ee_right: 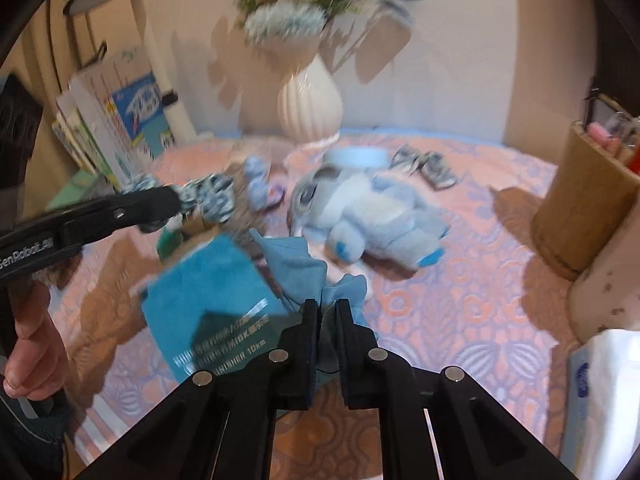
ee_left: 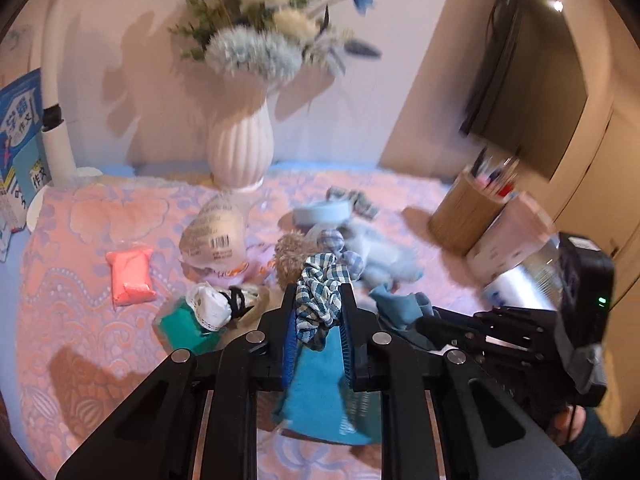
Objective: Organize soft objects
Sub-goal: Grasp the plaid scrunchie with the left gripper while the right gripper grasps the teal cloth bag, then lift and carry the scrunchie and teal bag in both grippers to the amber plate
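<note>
My left gripper (ee_left: 319, 294) is shut on a blue-and-white checked scrunchie (ee_left: 320, 300) and holds it above a teal bag (ee_left: 320, 392). The same scrunchie (ee_right: 208, 196) shows in the right wrist view, held by the left gripper (ee_right: 180, 200). My right gripper (ee_right: 328, 304) is shut on the blue fabric edge (ee_right: 304, 268) of the teal bag (ee_right: 208, 304). The right gripper (ee_left: 432, 324) also shows in the left wrist view, at the bag's blue edge (ee_left: 404, 304). A light blue plush toy (ee_right: 372, 216) lies on the pink cloth behind the bag.
A white vase (ee_left: 240, 140) with flowers stands at the back. A pink packet (ee_left: 130, 276), a green packet (ee_left: 184, 324), a white lace item (ee_left: 210, 304) and a labelled bag (ee_left: 216, 232) lie left. A wooden holder (ee_right: 588, 200), tissue pack (ee_right: 600, 400) and books (ee_right: 120, 120) border the cloth.
</note>
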